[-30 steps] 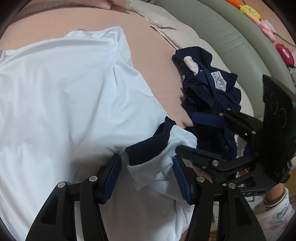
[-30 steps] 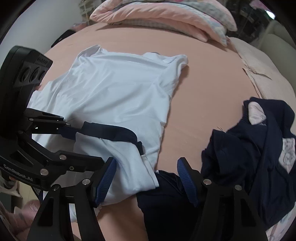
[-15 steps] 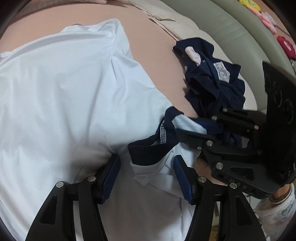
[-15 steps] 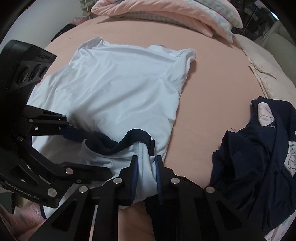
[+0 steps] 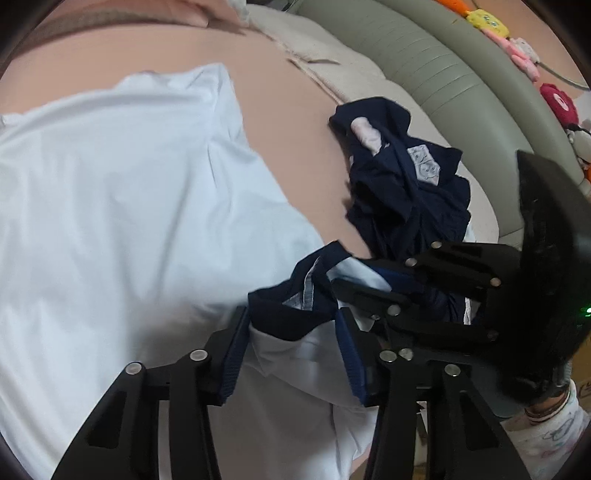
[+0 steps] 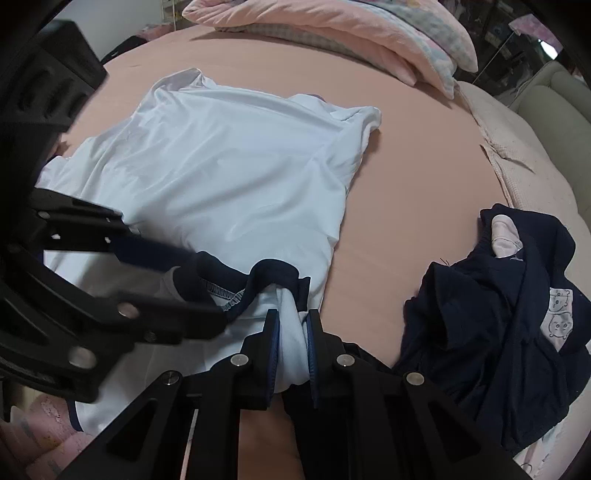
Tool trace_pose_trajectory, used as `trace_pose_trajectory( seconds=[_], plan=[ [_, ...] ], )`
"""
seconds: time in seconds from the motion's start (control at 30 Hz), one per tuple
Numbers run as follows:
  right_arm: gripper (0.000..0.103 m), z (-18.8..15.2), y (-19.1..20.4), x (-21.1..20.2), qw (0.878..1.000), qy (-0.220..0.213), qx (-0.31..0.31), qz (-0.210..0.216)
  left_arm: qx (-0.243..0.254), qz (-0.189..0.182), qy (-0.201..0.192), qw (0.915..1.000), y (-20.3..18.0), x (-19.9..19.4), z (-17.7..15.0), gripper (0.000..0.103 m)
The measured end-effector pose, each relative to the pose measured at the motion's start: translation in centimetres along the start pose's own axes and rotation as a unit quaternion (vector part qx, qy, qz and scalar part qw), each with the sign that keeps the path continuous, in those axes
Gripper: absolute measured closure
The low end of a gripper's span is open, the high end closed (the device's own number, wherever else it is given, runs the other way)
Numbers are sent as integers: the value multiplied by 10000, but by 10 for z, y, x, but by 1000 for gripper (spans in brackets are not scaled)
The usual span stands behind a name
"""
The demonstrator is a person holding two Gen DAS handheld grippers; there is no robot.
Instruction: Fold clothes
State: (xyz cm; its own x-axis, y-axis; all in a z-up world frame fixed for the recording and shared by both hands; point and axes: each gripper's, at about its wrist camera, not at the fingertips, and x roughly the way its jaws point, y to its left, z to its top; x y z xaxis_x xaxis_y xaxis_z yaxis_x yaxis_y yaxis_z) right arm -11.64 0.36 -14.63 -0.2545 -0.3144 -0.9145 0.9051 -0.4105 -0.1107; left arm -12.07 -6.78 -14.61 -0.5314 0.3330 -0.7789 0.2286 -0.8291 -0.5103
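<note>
A white shirt lies spread on the pink bed sheet. Its near sleeve ends in a navy cuff and is bunched up between both grippers. My right gripper is shut on the white sleeve cloth just below the cuff; in the left wrist view this right gripper comes in from the right. My left gripper has the cuffed sleeve between its jaws, which are closing; the pads do not clearly press the cloth.
A crumpled pile of navy clothes lies on the bed to the right of the shirt. Pillows are stacked at the far end. A padded grey-green headboard with plush toys runs along the right.
The right gripper came over the sleeve and shut on it, lifting and bunching the cuff. The left gripper's jaws have narrowed around the same sleeve.
</note>
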Motion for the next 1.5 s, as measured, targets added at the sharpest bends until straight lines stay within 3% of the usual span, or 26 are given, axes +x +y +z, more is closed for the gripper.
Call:
trace_pose_trajectory(
  seconds=[0.13,0.23,0.47,0.53,0.73,0.87,0.97,1.13,1.27,1.37,1.5],
  plan=[
    [91,0,-7,-4,9997,-67,218,30,252,-69,-84,9996,-7,-4,-8,61],
    [91,0,-16,-9,9986,-162,421,290,611,204,-89,9979,-16,-3,-8,61],
    [91,2,-18,-13,9989,-170,366,258,615,76,-264,9977,-19,-8,-6,61],
    [91,2,-18,-16,9984,-236,401,333,620,151,-301,9975,-17,-9,-5,67],
    [91,4,-22,-21,9968,-387,538,436,259,355,-399,9982,8,-15,-3,72],
    [92,6,-24,-17,9968,-380,546,445,-238,53,-381,9990,32,-19,2,74],
    [92,9,-24,-16,9958,-419,606,537,-332,-28,-321,9989,37,-21,6,74],
    [92,17,-22,-12,9943,-448,650,717,574,412,-266,9971,11,-21,3,71],
    [92,18,-25,-13,9908,-533,687,1036,1137,635,-372,9908,-2,-21,-2,59],
    [92,20,-28,-14,9902,-514,646,1127,1374,694,-449,9871,-9,-16,-1,54],
    [92,18,-27,-21,9890,-592,552,1239,1508,1049,-281,9826,-5,-2,3,54]
  ],
)
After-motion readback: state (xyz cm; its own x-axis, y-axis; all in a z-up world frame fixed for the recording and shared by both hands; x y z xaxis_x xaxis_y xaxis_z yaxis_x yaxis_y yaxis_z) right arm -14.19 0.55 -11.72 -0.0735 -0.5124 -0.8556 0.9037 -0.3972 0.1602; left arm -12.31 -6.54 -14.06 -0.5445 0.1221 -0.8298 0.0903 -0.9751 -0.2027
